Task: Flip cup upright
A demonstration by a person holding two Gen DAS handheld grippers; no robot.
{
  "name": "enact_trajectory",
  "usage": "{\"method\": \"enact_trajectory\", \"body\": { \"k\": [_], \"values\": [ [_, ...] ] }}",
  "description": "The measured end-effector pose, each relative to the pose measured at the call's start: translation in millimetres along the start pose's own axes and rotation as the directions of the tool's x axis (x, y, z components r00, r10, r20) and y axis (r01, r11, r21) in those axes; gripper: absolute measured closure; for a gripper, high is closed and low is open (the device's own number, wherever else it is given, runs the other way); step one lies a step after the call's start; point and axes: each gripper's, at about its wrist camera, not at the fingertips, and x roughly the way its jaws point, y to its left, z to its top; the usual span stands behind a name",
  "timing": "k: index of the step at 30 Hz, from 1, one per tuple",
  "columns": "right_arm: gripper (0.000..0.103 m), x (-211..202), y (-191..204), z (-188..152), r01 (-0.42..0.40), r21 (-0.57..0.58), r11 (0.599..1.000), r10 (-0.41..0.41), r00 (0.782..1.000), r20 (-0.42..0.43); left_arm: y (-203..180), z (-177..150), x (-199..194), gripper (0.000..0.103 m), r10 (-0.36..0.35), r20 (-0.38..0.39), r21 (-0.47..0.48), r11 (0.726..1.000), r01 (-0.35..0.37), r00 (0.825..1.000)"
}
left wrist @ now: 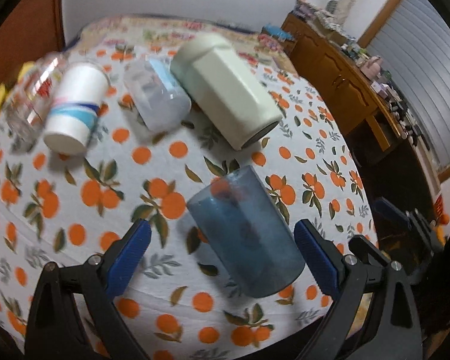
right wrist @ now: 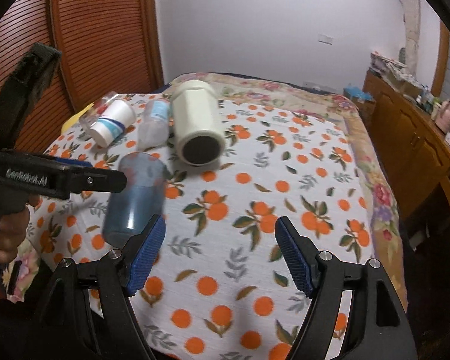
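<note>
A translucent blue cup lies on its side on the orange-print cloth. It sits between the open jaws of my left gripper, not touched by either pad. It also shows in the right wrist view, left of my right gripper, which is open and empty above the cloth. The left gripper shows at the left of that view, its fingers over the cup.
Further back lie a large cream tumbler, a pale blue clear cup, a white paper cup with blue stripes and a clear glass. A wooden sideboard stands to the right. A wooden door is at the back left.
</note>
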Motion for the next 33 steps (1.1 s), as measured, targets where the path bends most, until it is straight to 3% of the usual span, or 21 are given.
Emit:
{"method": "enact_trajectory", "body": {
  "k": [6,12,18,22,26,33],
  "values": [
    [0.026,-2,-13,-7,0.003,0.030,1.000,-0.004,1.000,0.009,0,6,25,0.006,-0.052,-0.107,-0.115,0.993,0.039,0.993],
    [0.026,-2,-15,-11,0.005,0.038,0.999,-0.006,1.000,0.015,-2,10,31,0.009,-0.036,-0.123,-0.124,0.992,0.020,0.992],
    [0.026,-2,-15,-11,0.003,0.042,0.999,-0.003,1.000,0.019,-2,9,41,0.012,-0.064,-0.139,-0.126,0.991,0.046,0.988],
    [0.026,-2,-15,-11,0.004,0.043,0.999,-0.005,1.000,0.021,3,10,46,0.025,-0.106,-0.150,-0.137,0.987,0.086,0.983],
    [0.026,-2,-14,-11,0.009,0.038,0.999,-0.010,1.000,0.023,5,10,44,0.032,-0.133,-0.128,-0.129,0.985,0.117,0.983],
    [0.026,3,-12,-14,0.009,0.041,0.999,-0.009,1.000,0.010,0,10,16,0.034,-0.067,0.004,0.019,0.998,0.066,0.998]
  ]
}}
